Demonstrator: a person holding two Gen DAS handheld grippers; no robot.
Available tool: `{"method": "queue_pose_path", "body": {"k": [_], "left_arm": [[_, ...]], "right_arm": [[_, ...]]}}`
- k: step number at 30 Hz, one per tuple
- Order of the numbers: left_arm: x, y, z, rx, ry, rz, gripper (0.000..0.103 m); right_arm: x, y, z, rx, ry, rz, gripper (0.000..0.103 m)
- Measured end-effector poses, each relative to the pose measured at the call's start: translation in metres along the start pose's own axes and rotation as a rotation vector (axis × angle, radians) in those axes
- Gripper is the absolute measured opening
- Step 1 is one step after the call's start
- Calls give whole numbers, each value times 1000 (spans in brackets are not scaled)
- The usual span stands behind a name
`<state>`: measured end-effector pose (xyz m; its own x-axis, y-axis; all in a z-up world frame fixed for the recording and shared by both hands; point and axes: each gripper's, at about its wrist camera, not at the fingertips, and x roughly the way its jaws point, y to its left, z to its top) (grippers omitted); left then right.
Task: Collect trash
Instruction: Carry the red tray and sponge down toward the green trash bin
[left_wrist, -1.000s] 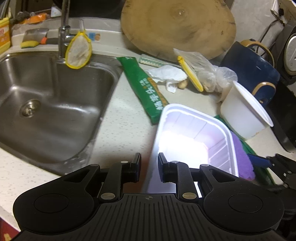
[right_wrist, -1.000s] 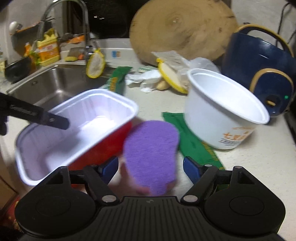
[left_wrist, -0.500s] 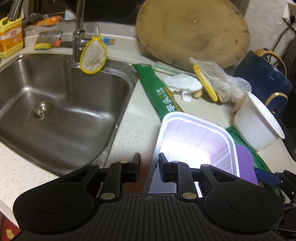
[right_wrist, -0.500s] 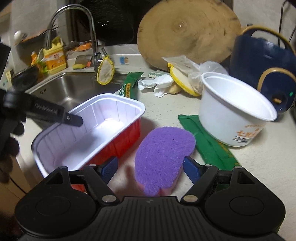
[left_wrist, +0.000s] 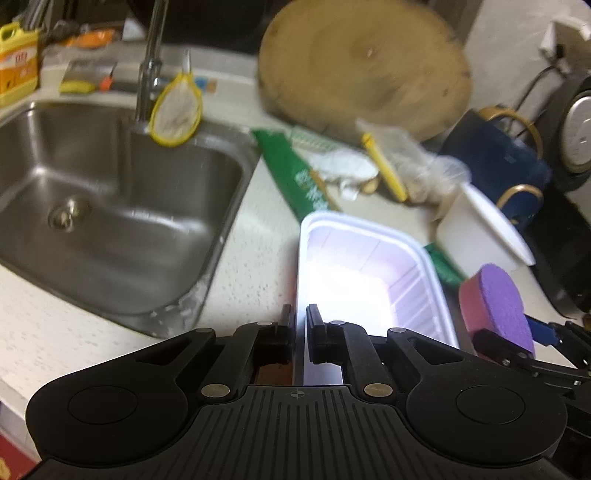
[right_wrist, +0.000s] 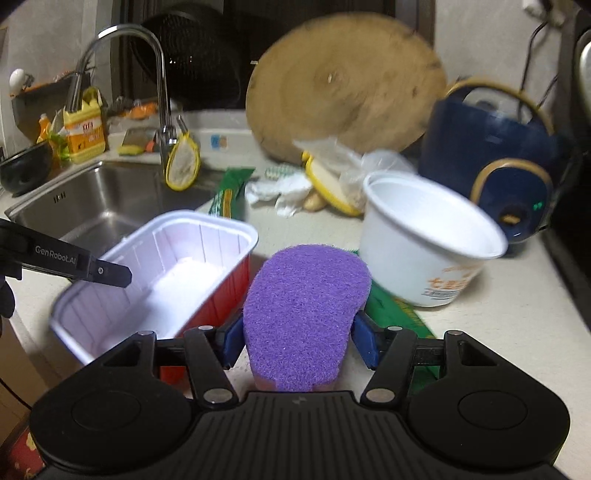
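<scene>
On the counter (left_wrist: 258, 240) beside the sink (left_wrist: 110, 206), your left gripper (left_wrist: 301, 325) pinches the red tray's (right_wrist: 155, 273) near wall. Your right gripper (right_wrist: 295, 338) is closing on the purple sponge (right_wrist: 303, 314), pads touching. Next, lift both clear.

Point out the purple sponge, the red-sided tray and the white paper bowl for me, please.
purple sponge (right_wrist: 306, 314), right wrist view, top face.
red-sided tray (right_wrist: 225, 291), right wrist view, red side wall.
white paper bowl (right_wrist: 402, 269), right wrist view, outer wall.

A purple-topped, pink-bodied oval sponge (right_wrist: 306, 314); a rectangular tray (right_wrist: 159, 273), white inside, red outside; a white paper bowl (right_wrist: 428, 243) with orange print; a green wrapper (left_wrist: 291, 173); a speckled off-white table (left_wrist: 255, 251).
</scene>
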<state>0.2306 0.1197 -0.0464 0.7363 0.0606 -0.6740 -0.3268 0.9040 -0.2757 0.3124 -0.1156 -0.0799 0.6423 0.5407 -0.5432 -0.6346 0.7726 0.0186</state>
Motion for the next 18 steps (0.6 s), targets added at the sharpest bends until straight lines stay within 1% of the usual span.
{"method": "queue_pose_path", "body": {"k": [2,4,8,9,11,13,14,15,16,18], "left_arm": [[-19,8,-1,3,-30,-23,10],[-41,19,-6,1,-52,-64,10],[-80,46,-22,-3,-66,-119,10],[-86,53,-26,-11,-64,-135,10],[-92,61,-28,-34,-60,-199,9],[-92,60,-25,-65,-53,-264,10],[-92,57,-21,-59,-58,-283,11],[-90,50,-16,-32,-76,-285,11],[-88,43,-10,5,-97,-270,12],[-78,26,0,93,-113,-221,16]], "right_arm": [[-20,7,-2,9,-23,-8,60],[-40,17,-6,14,-45,-23,60],[-79,44,-23,31,-70,-56,60],[-88,52,-30,27,-74,-70,60],[-100,68,-43,26,-68,-93,60],[-105,79,-53,39,-38,-106,60],[-106,84,-57,37,-26,-108,60],[-108,89,-61,28,-24,-112,60],[-109,93,-63,15,-25,-121,60],[-109,95,-64,5,-26,-132,60]]}}
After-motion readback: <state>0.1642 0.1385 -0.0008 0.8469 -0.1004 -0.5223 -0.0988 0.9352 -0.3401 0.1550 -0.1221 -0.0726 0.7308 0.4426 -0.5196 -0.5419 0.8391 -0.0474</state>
